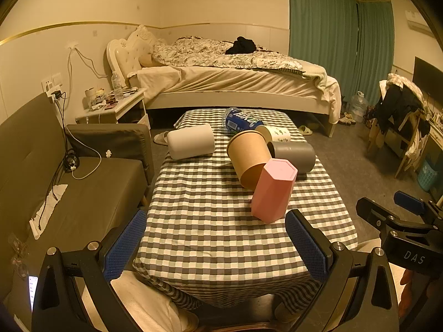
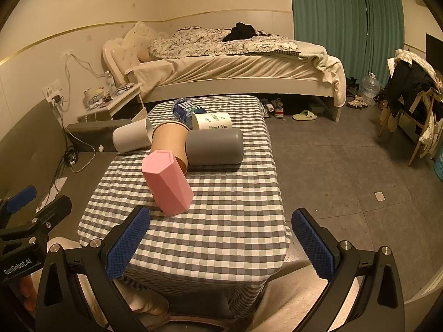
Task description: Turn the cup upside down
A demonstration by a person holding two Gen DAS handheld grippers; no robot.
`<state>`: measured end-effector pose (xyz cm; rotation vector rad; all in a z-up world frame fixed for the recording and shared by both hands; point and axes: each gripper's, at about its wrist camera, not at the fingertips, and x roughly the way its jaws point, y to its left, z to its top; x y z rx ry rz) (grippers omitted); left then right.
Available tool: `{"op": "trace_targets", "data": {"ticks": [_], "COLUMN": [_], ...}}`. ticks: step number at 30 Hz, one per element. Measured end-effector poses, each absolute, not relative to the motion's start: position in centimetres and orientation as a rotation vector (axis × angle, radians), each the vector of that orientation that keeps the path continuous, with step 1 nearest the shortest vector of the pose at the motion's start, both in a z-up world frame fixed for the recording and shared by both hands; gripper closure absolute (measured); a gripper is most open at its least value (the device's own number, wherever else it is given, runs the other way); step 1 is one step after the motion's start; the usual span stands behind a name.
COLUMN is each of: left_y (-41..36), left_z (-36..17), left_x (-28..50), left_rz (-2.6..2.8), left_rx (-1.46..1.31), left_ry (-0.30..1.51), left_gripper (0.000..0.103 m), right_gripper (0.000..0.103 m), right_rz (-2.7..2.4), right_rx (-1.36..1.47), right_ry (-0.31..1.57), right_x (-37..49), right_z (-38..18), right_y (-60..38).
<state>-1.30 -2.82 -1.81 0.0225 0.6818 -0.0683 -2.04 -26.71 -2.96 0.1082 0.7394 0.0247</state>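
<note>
The pink cup (image 1: 274, 191) stood base-up nearest the table's (image 1: 210, 249) front edge, just in front of the brown paper cup (image 1: 247, 156). It appeared light, rigid and smooth; opposite flat facets at mid-height suited gripping. Left gripper (image 1: 218, 244) and right gripper (image 2: 221, 243) were both spread wide, empty

The checked table (image 1: 216, 238) is viewed lengthwise from its near end by both wrist cameras, faced toward the bed (image 1: 235, 83). The left view is set left, the right view right; cups and bed are shared.
</note>
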Motion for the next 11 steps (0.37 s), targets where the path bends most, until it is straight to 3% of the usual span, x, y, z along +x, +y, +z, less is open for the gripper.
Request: {"op": "trace_targets", "data": {"ticks": [11], "left_y": [-2.69], "left_z": [-1.79], "left_x": [-1.53], "left_rz": [-0.079], "left_rx": [0.029], "left_ry": [0.68], "left_gripper": [0.0], "right_gripper": [0.0], "right_rz": [0.024], "right_rx": [0.11], "right_ry": [0.743], "right_x": [-2.03], "right_z": [-3.09], "right_y": [-26.74]}}
